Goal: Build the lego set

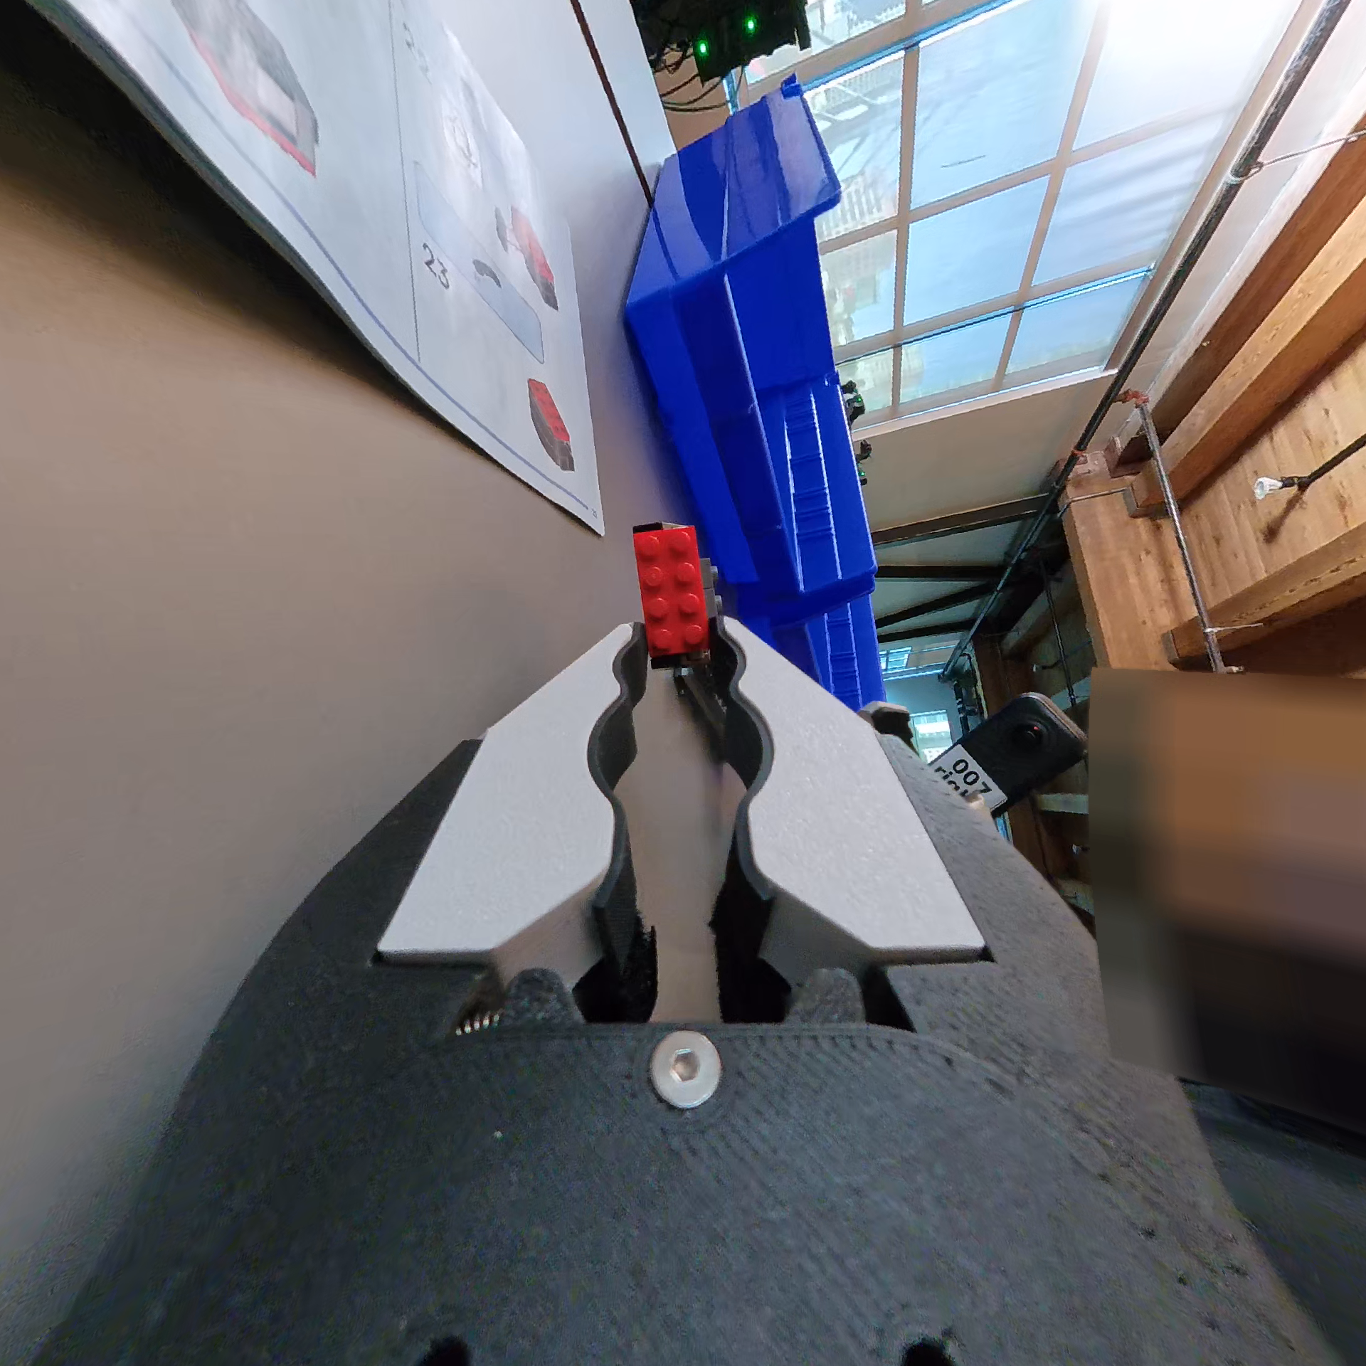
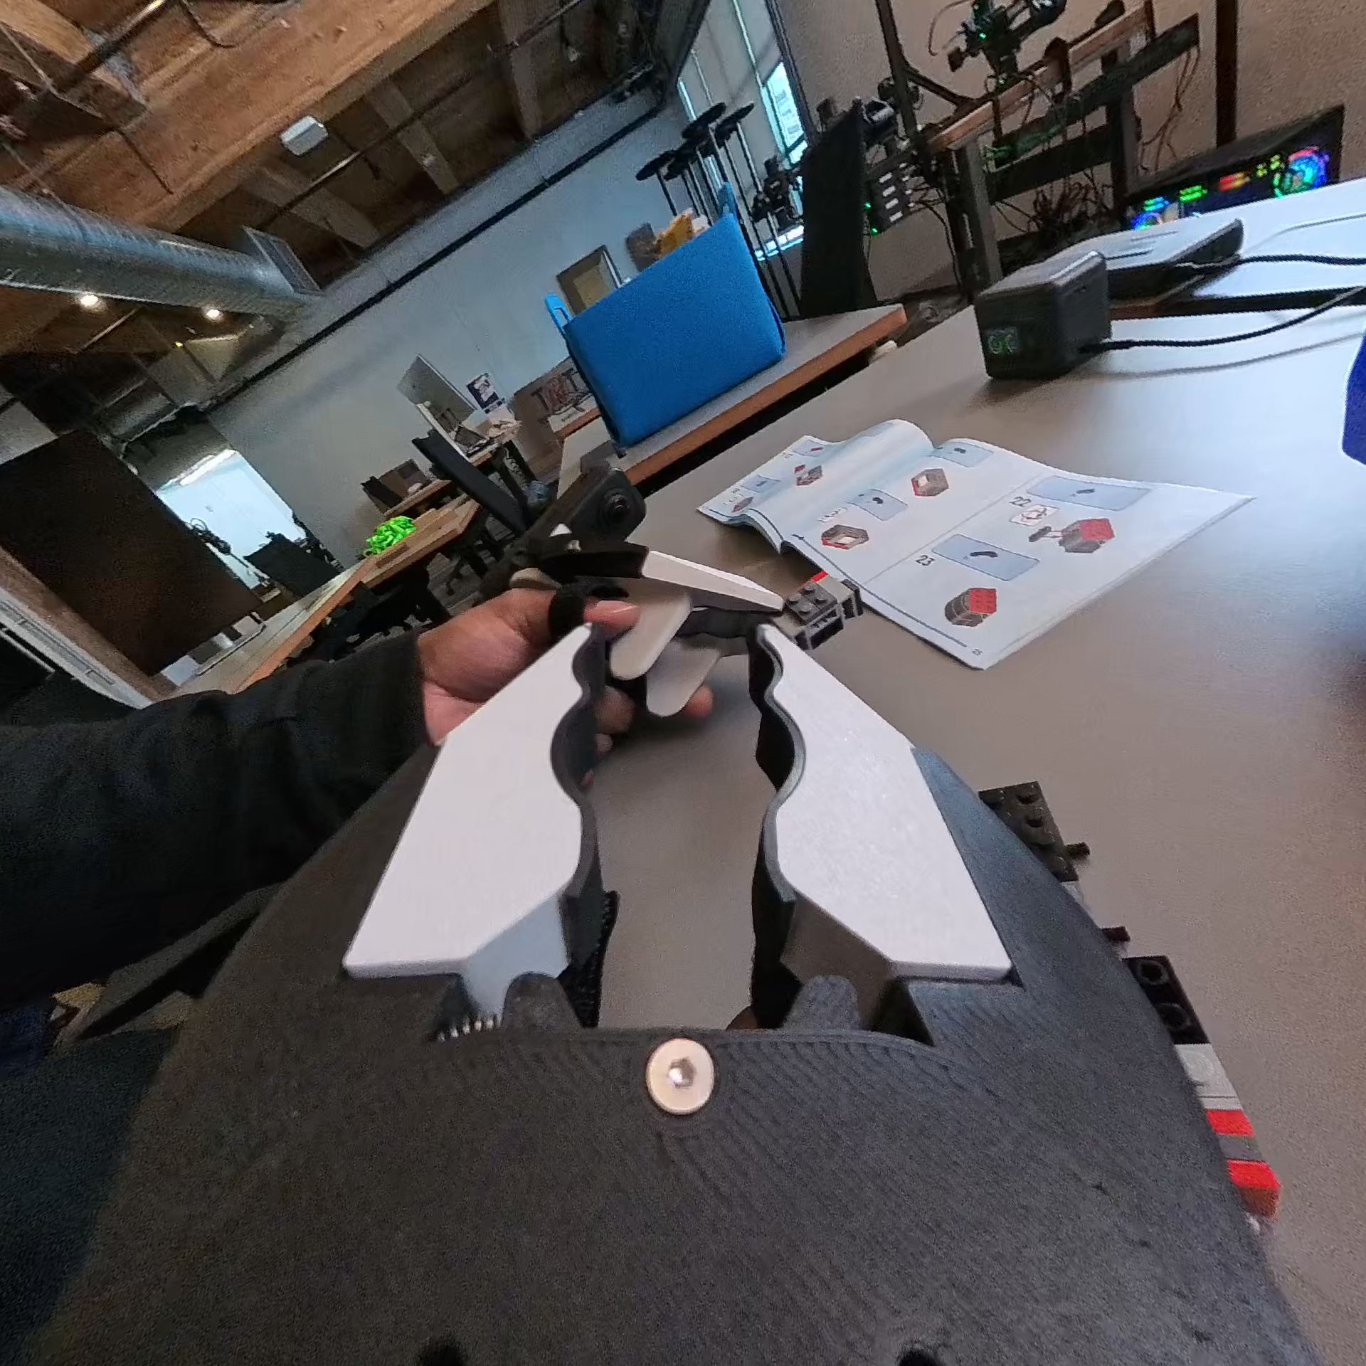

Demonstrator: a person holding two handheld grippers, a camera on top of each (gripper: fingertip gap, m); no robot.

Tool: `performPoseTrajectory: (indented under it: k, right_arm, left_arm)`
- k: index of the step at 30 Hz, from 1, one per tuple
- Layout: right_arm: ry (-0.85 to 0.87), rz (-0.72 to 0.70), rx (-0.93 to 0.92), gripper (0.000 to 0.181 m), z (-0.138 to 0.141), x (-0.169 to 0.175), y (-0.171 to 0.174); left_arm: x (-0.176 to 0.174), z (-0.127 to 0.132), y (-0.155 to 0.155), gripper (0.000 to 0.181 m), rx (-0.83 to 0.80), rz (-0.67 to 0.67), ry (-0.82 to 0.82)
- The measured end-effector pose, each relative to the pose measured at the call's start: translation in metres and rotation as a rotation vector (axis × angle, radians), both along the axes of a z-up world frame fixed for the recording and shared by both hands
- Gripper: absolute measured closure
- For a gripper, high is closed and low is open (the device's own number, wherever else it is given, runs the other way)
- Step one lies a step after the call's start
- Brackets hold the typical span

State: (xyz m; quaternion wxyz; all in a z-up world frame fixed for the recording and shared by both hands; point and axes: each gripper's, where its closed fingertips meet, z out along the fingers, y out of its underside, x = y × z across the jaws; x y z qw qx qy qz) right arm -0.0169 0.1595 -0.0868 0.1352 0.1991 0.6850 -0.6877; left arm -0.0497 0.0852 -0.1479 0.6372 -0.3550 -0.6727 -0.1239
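Grey table (image 2: 1109, 739); left tongs (image 1: 678, 650) pinch lego block (image 1: 671, 591), pointing forward.

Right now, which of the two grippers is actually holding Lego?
The left gripper: its fingertips pinch a small red-topped Lego assembly held above the table. The right gripper is open, nothing between its fingers.

Each gripper, left (image 1: 678, 650) and right (image 2: 673, 650), has a black, rough-printed body with a silver hex screw (image 2: 681, 1075) at six o'clock, and two pale grey fingers (image 2: 488, 813) with wavy black inner edges. A black sleeve (image 2: 185, 798) covers the person's arm at nine o'clock.
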Motion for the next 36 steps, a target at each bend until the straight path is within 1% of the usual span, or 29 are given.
performPoseTrajectory:
  k: [8,13,16,18,20,22,23,25,27,29,31,33,34,36]
  right_arm:
    - [0.07,0.07,-0.006,0.144,0.004,0.031,0.012]
    - [0.105,0.095,0.005,0.144,0.008,0.043,0.02]
    - [0.081,0.142,-0.018,0.14,0.027,0.053,0.032]
    - [0.058,0.162,-0.039,0.138,0.046,0.058,0.05]
    - [0.034,0.152,-0.071,0.137,0.066,0.058,0.082]
    - [0.005,0.097,-0.098,0.137,0.082,0.054,0.124]
    - [0.001,0.057,-0.087,0.138,0.086,0.05,0.147]
    - [0.027,-0.068,-0.003,0.139,0.085,0.035,0.2]
    - [0.059,-0.196,0.148,0.14,0.082,0.018,0.26]
    - [0.126,-0.342,0.327,0.143,0.083,-0.005,0.324]
    - [0.149,-0.455,0.543,0.145,0.073,-0.031,0.382]
    - [0.129,-0.508,0.762,0.147,0.053,-0.054,0.425]
    - [0.102,-0.502,0.874,0.148,0.038,-0.062,0.439]
    - [0.04,-0.431,1.081,0.149,0.008,-0.069,0.454]
  left_arm:
    - [0.0,-0.004,0.002,0.165,-0.057,0.004,-0.009]
    - [0.001,-0.004,0.003,0.165,-0.083,0.006,-0.003]
    - [0.002,-0.001,0.004,0.165,-0.083,-0.003,0.012]
    - [0.002,0.001,0.005,0.165,-0.077,-0.009,0.024]
    - [0.004,0.003,0.006,0.165,-0.068,-0.018,0.039]
    - [0.005,0.005,0.007,0.165,-0.058,-0.028,0.047]
    - [0.006,0.006,0.008,0.165,-0.053,-0.034,0.051]
    - [0.006,0.007,0.01,0.165,-0.044,-0.05,0.054]
    - [0.007,0.008,0.012,0.165,-0.032,-0.068,0.057]
    - [0.008,0.009,0.014,0.165,-0.018,-0.087,0.061]
    - [0.009,0.01,0.015,0.165,-0.004,-0.103,0.066]
    - [0.01,0.011,0.017,0.165,0.011,-0.118,0.069]
    - [0.01,0.012,0.017,0.165,0.018,-0.125,0.072]
    - [0.012,0.014,0.017,0.165,0.03,-0.131,0.081]
